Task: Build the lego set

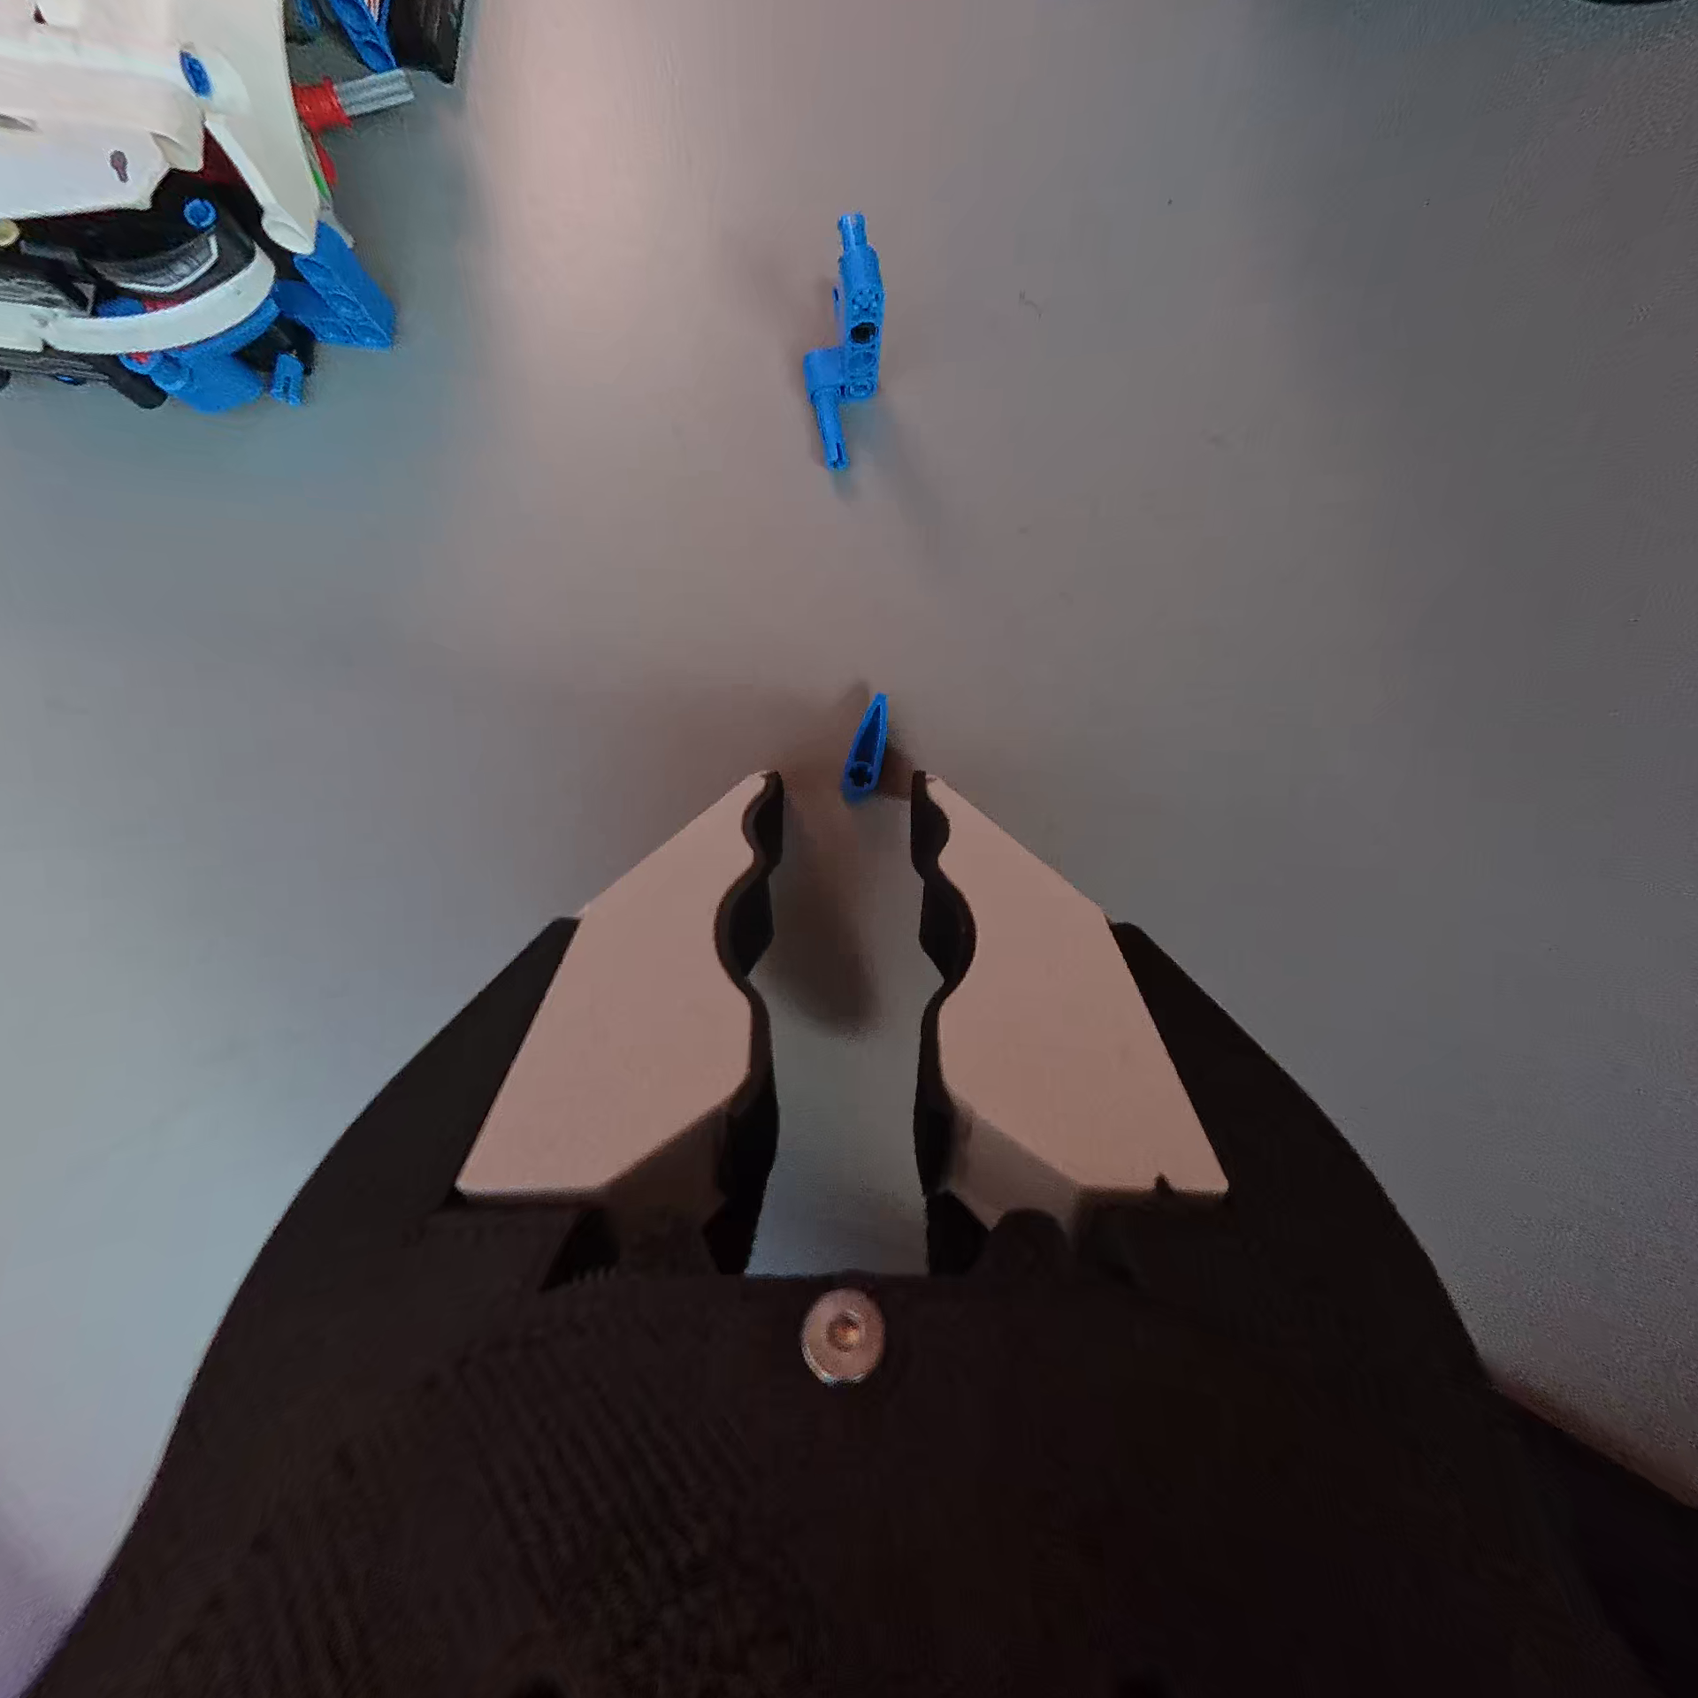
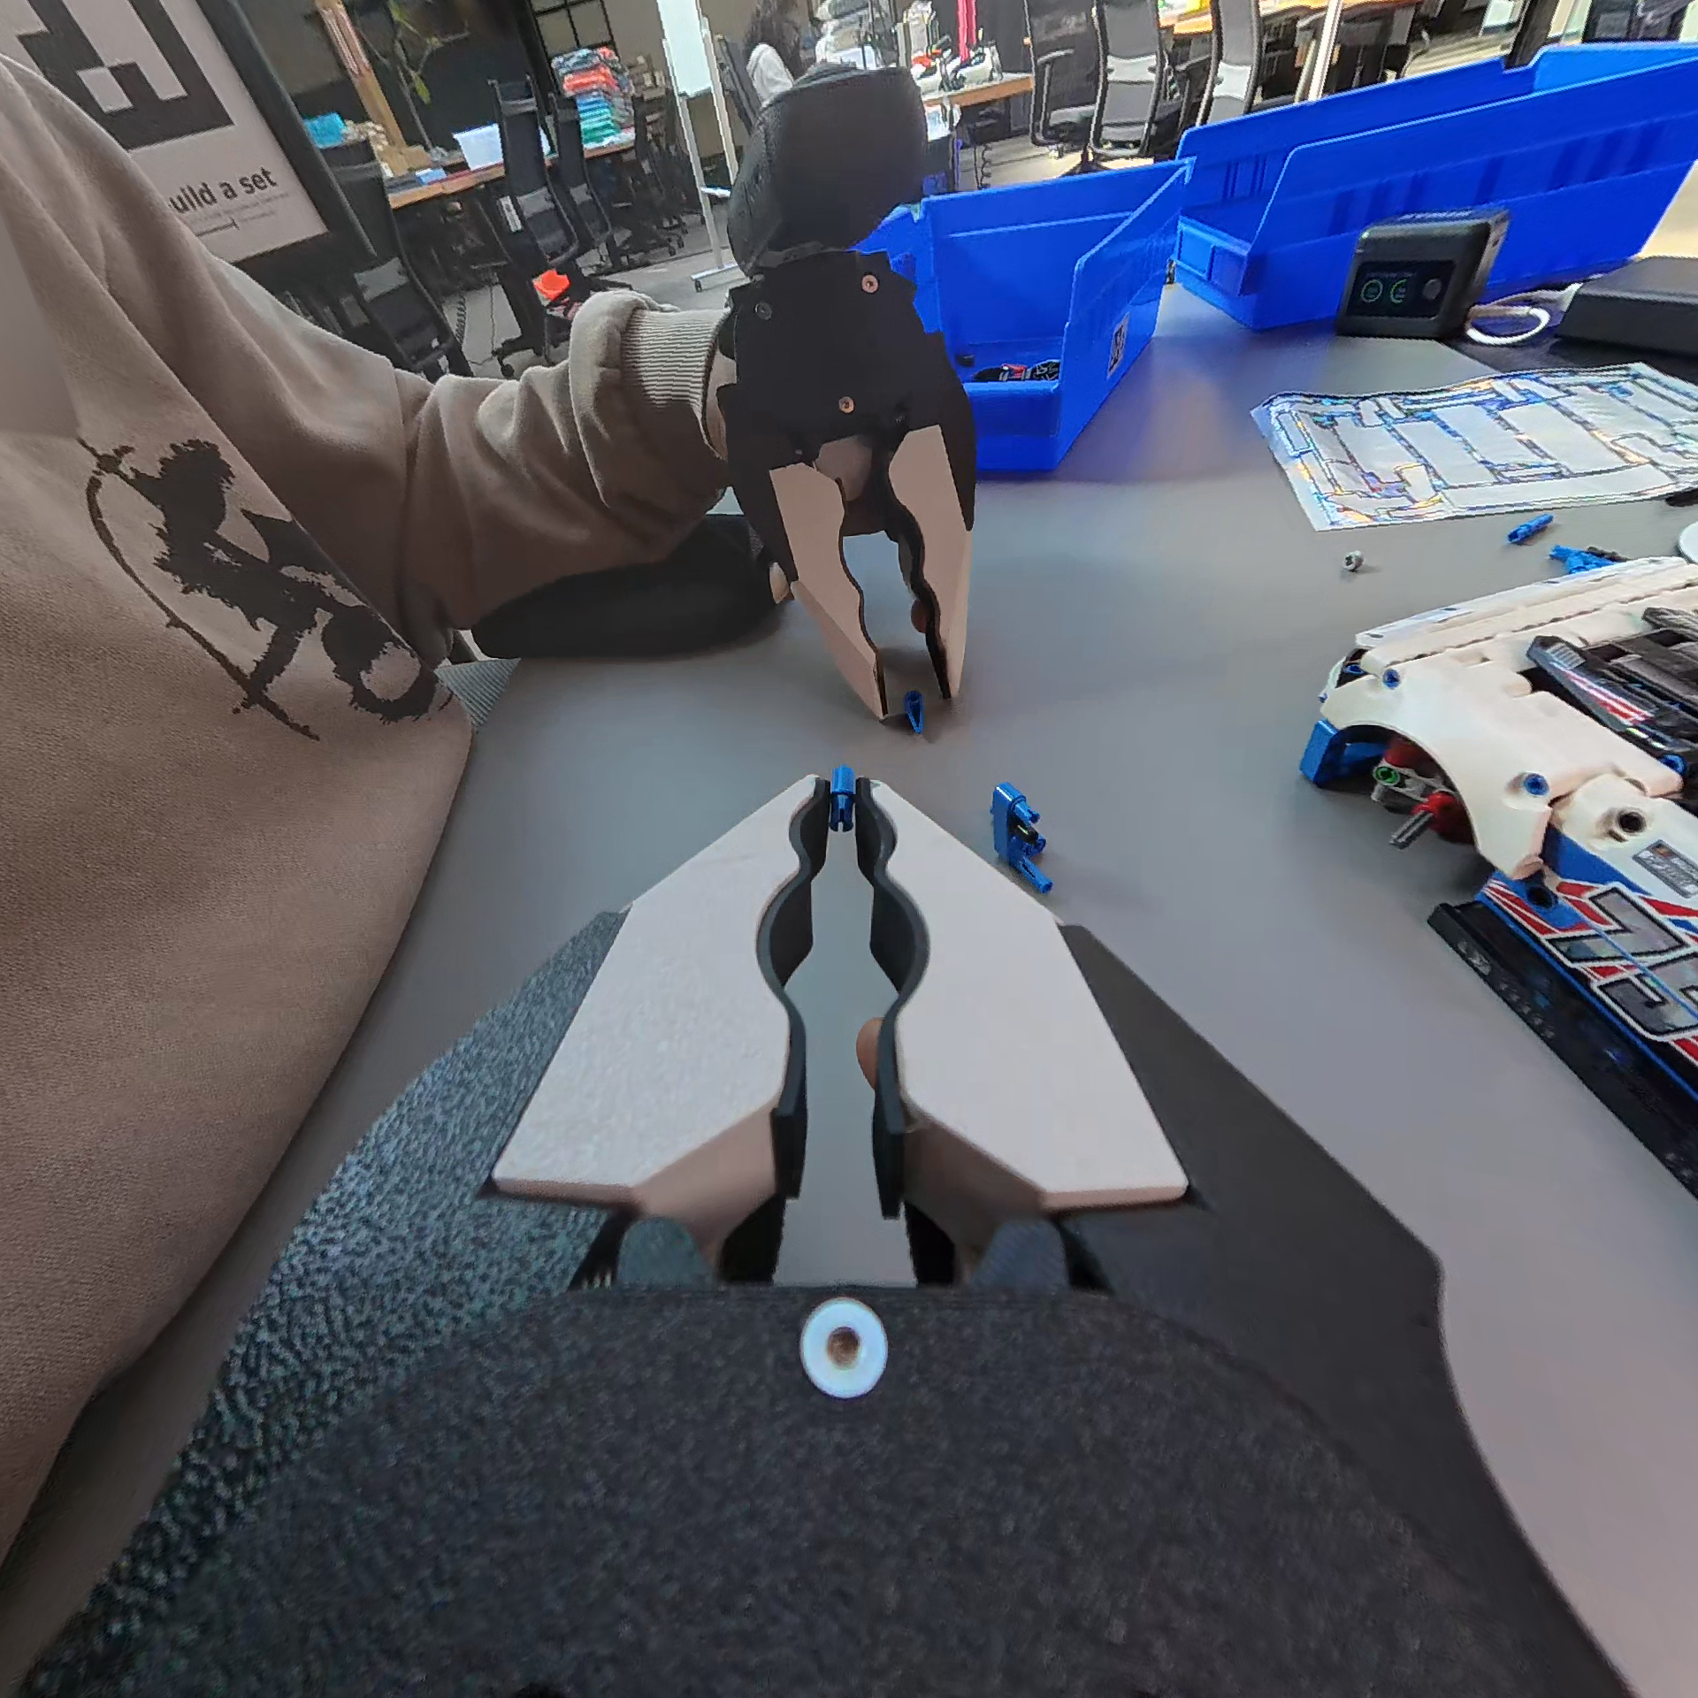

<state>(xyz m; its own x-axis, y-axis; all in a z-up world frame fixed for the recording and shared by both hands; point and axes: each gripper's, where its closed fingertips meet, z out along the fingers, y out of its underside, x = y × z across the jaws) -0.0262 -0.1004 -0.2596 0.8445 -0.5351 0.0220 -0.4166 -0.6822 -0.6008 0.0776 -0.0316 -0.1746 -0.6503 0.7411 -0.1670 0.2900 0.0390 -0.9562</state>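
At a grey table (image 1: 1286,551), my left tongs (image 1: 845,781) point straight down with jaws parted around a small blue tapered piece (image 1: 865,752) lying on the surface; the tips stand either side of it but do not yet pinch it, so I judge this a pick-up about to be made. My right tongs (image 2: 842,792) hang low and level, clamped at the very tips on a short blue pin (image 2: 841,798); holding it by the tips leaves its end free, ready, I think, to be pushed into a hole. Between the two, lying loose, is a small blue sub-assembly (image 2: 1018,834) of a beam with pins; it sits near both tools, probably kept close as the next thing to receive parts. The half-built white, blue and red lego car (image 2: 1516,735) rests off to the side, apart from the work; a printed sheet (image 2: 1488,446) and blue bins (image 2: 1057,276) lie beyond it, within reach but clear of my sleeve (image 2: 459,459).
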